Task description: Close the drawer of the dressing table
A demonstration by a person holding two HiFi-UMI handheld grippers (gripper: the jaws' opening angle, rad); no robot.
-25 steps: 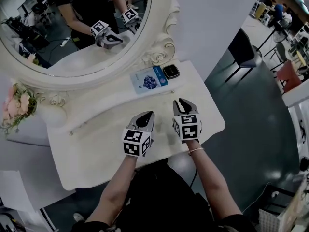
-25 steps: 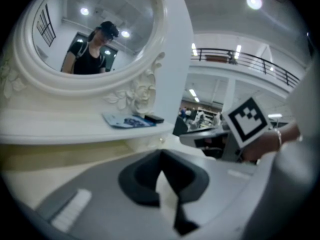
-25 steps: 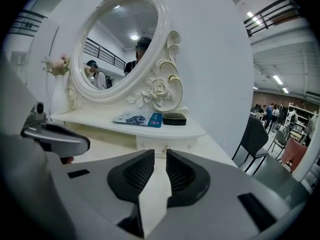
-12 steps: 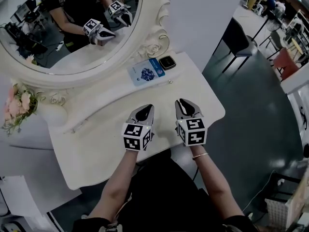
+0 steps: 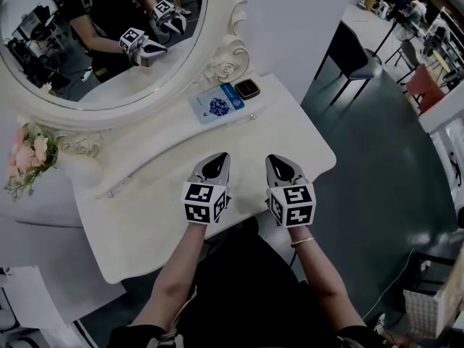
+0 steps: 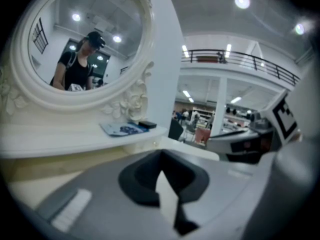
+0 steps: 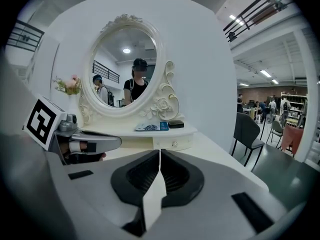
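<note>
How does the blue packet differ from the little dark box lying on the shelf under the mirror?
The blue packet is flat and thin; the little dark box is thicker. The packet is clearly larger than the box. The packet is pale blue with a dark blue picture; the box is black with a lighter rim. Both lie side by side on the shelf below the mirror.

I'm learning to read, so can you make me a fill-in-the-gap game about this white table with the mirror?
1. The packet on the shelf is ____.
2. Right beside the packet lies a small ____ box.
3. In the head view, the flowers stand to the ____ of the mirror.

Missing words: blue; black; left.
</note>
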